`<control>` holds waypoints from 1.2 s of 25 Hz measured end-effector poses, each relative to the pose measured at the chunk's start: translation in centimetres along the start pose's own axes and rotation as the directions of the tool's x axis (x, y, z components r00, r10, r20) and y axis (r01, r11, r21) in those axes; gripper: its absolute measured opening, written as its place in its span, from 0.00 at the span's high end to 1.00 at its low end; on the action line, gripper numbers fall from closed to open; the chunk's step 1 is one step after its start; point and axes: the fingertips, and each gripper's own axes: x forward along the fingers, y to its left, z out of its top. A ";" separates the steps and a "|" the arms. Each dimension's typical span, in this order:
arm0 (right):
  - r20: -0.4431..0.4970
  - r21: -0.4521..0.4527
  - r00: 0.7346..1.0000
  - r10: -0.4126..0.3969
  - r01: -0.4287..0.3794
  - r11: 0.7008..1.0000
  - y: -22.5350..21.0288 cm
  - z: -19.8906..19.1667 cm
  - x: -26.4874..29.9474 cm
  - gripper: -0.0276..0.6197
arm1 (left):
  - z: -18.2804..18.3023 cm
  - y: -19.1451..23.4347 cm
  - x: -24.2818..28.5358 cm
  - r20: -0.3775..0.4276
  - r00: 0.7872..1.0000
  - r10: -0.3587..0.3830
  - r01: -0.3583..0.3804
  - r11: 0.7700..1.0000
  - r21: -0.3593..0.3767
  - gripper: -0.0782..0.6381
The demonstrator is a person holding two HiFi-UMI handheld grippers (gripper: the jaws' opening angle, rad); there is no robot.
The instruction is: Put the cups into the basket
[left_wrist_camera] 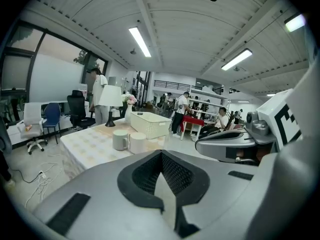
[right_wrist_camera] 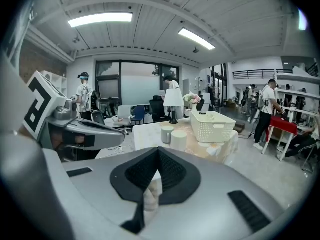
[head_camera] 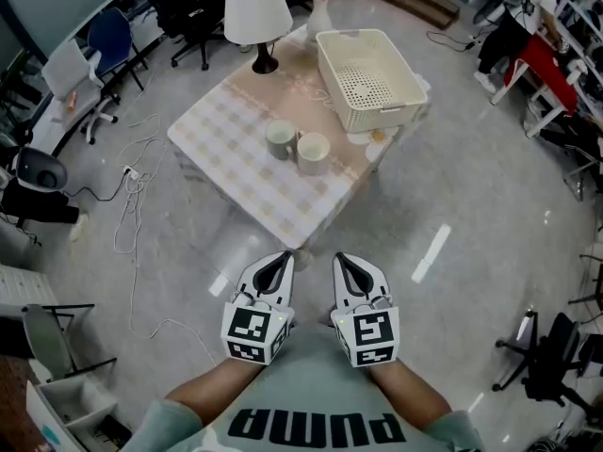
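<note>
The left tongs (head_camera: 279,264) and the right tongs (head_camera: 345,266) are hovering side by side above the floor (head_camera: 452,205), close to the person's chest. Both are pointing at the bench (head_camera: 231,144), which is lying ahead of their tips and apart from them. Each pair is sitting with its jaws pressed together, gripping nothing. Straight ahead of the tongs, a grey-green cup (head_camera: 280,139) and a cream cup (head_camera: 313,152) are standing upright on the bench, touching or nearly so. Beyond the cups and slightly to the right, the basket (head_camera: 403,81) is resting at the bench's far corner. A lamp (head_camera: 256,12) is standing farther off to the left.
</note>
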 end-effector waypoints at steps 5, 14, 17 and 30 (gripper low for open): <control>-0.002 0.000 1.000 0.008 -0.008 1.000 -0.3 -0.3 0.0 0.94 | -0.2 -0.2 0.1 -0.007 1.000 0.011 -0.011 1.000 -0.002 0.89; 0.013 0.005 1.000 0.019 -0.019 1.000 -1.7 0.0 -0.8 0.94 | 0.3 -1.7 0.7 0.003 1.000 0.024 -0.024 1.000 0.011 0.89; 0.016 0.017 0.999 0.037 -0.038 0.999 -2.4 -0.2 -1.1 0.94 | 0.4 -2.6 1.2 0.005 1.000 0.027 -0.027 1.000 0.015 0.89; 0.035 0.014 0.995 0.094 -0.094 0.995 -6.5 -1.3 -3.7 0.94 | 0.5 -7.3 3.0 -0.004 0.998 0.066 -0.066 0.997 0.026 0.89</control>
